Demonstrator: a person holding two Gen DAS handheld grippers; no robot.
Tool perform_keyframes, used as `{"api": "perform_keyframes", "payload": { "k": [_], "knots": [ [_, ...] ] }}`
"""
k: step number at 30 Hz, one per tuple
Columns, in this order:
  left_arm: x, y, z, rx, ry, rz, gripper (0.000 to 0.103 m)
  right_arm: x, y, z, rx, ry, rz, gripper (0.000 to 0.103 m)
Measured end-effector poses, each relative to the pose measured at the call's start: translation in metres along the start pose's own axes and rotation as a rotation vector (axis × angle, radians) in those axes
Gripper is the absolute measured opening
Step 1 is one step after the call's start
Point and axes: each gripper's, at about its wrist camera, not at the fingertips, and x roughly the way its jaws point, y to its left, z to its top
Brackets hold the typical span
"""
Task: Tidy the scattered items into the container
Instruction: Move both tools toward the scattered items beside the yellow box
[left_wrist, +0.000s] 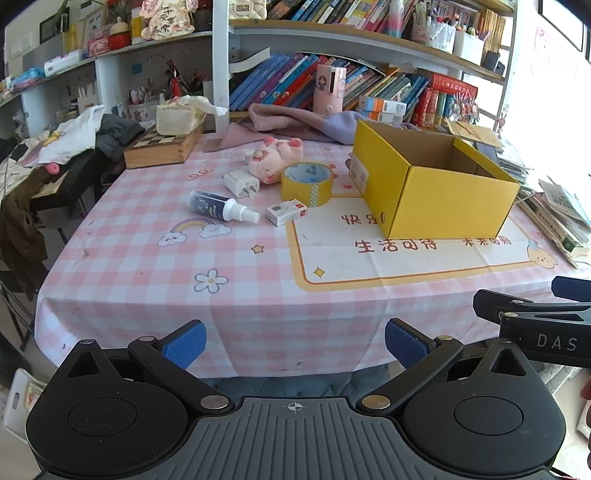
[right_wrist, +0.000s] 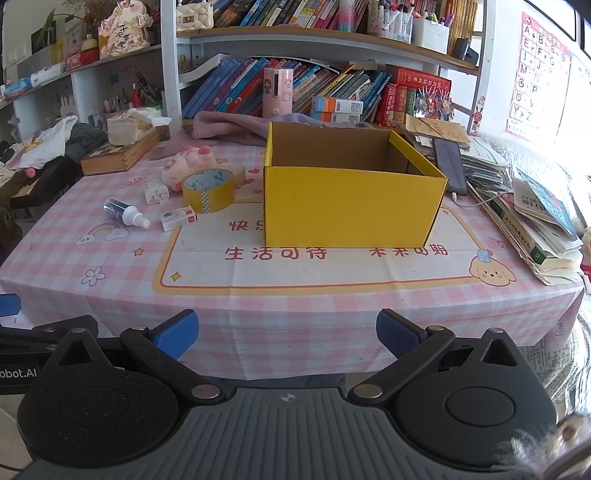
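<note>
An open yellow cardboard box (left_wrist: 439, 199) (right_wrist: 351, 206) stands on the pink checked tablecloth, empty as far as I can see. Left of it lie a yellow tape roll (left_wrist: 307, 184) (right_wrist: 209, 190), a pink plush pig (left_wrist: 273, 159) (right_wrist: 186, 162), a white charger plug (left_wrist: 242, 183) (right_wrist: 156, 191), a dark spray bottle with a white cap (left_wrist: 221, 206) (right_wrist: 125, 212) and a small white and red box (left_wrist: 286, 212) (right_wrist: 178, 218). My left gripper (left_wrist: 295, 343) and right gripper (right_wrist: 287, 334) are both open and empty, held before the table's front edge.
A wooden chess box (left_wrist: 162, 147) with a tissue pack sits at the back left. Pink cloth (left_wrist: 288, 120) lies behind the box. Stacked books and papers (right_wrist: 532, 229) and a phone (right_wrist: 448, 166) fill the right side. Bookshelves stand behind. The right gripper shows in the left wrist view (left_wrist: 546, 325).
</note>
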Motion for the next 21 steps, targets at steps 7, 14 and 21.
{"api": "perform_keyframes", "payload": {
  "k": [7, 14, 21],
  "knots": [
    [0.001, 0.004, 0.0, -0.008, 0.0, -0.016, 0.103, 0.0, -0.001, 0.002, -0.005, 0.005, 0.001, 0.103],
    [0.004, 0.005, 0.0, -0.004, 0.01, -0.04, 0.103, 0.0, 0.004, 0.003, -0.015, -0.005, 0.009, 0.103],
    [0.006, 0.008, 0.001, -0.013, 0.01, -0.039, 0.103, 0.001, 0.008, 0.004, -0.027, -0.014, 0.002, 0.103]
  ]
}}
